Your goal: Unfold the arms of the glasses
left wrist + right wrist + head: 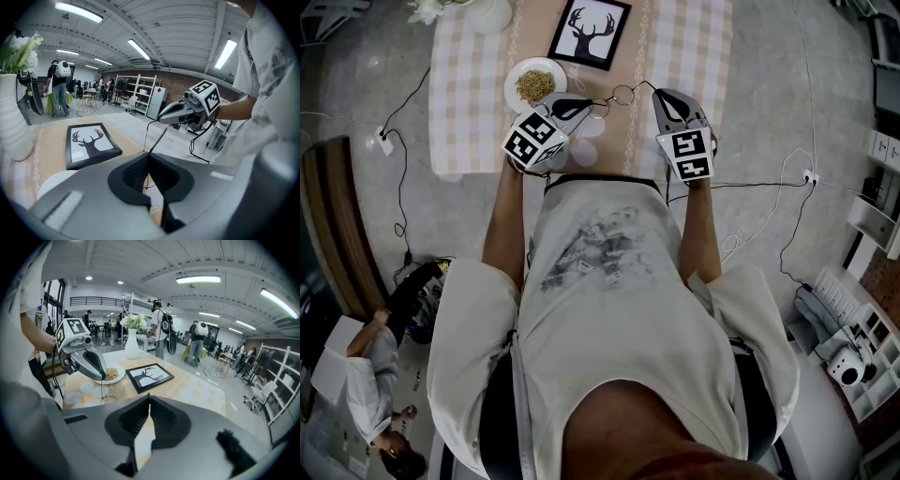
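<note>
Two grippers share one load: the glasses, a thin wire frame with round lenses, hang between them above the near part of the counter, clear of its checked cloth.

1. Left gripper: I read its fingers as closed on the frame. In the left gripper view a fine wire passes between the pressed pads, and one dark straight arm of the glasses rises obliquely past the tips.
2. Right gripper: its fingers are closed tip to tip. In the head view and the left gripper view, a thin wire arm runs from the frame into these tips, so I read it as pinching that arm's end.
3. In the right gripper view, one lens ring hangs just below the left gripper's tips.

Other items on the counter:
- A plate of pale food lies just beyond the left gripper.
- A framed deer picture lies farther back, near the centre.
- A white vase with flowers stands at the far left.
</note>
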A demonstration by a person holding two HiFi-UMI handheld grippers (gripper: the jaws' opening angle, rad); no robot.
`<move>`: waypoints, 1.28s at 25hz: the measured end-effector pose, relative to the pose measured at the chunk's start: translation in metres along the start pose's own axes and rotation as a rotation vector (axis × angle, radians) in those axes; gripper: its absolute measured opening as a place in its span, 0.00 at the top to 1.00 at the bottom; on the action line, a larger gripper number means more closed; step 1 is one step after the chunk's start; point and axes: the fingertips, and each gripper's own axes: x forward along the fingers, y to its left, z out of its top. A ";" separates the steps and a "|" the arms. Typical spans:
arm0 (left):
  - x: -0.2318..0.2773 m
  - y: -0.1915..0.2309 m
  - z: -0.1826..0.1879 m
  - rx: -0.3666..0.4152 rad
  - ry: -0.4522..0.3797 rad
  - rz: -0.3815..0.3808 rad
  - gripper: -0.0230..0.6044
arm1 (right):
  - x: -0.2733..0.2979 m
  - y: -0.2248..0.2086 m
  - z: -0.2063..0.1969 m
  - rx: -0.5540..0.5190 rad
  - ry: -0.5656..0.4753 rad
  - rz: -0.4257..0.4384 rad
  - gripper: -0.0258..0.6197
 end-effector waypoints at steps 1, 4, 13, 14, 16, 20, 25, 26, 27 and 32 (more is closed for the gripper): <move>0.000 0.000 0.000 0.000 -0.001 0.002 0.95 | -0.001 0.000 -0.001 0.005 0.001 -0.003 0.93; -0.002 0.003 -0.002 -0.008 -0.004 0.014 0.95 | -0.002 0.003 -0.001 0.013 0.008 -0.011 0.93; -0.003 0.008 -0.007 -0.020 -0.002 0.033 0.95 | -0.005 0.012 -0.003 0.023 0.011 -0.015 0.93; -0.003 0.007 -0.007 -0.020 -0.002 0.032 0.95 | -0.005 0.012 -0.002 0.021 0.009 -0.013 0.93; -0.002 0.006 -0.006 -0.018 -0.003 0.030 0.95 | -0.004 0.015 0.001 0.013 0.004 -0.010 0.93; 0.000 0.005 -0.004 -0.013 -0.002 0.027 0.95 | -0.003 0.020 0.006 -0.003 -0.006 -0.006 0.93; 0.000 0.005 -0.004 -0.016 -0.005 0.027 0.95 | -0.003 0.019 0.007 -0.007 -0.010 -0.007 0.93; 0.000 0.005 -0.003 -0.016 -0.005 0.027 0.95 | -0.003 0.019 0.007 -0.005 -0.009 -0.006 0.93; 0.000 0.005 -0.003 -0.015 -0.005 0.027 0.95 | -0.004 0.019 0.007 -0.004 -0.009 -0.004 0.93; 0.000 0.004 -0.003 -0.013 -0.008 0.027 0.95 | -0.004 0.019 0.005 -0.001 -0.007 -0.003 0.93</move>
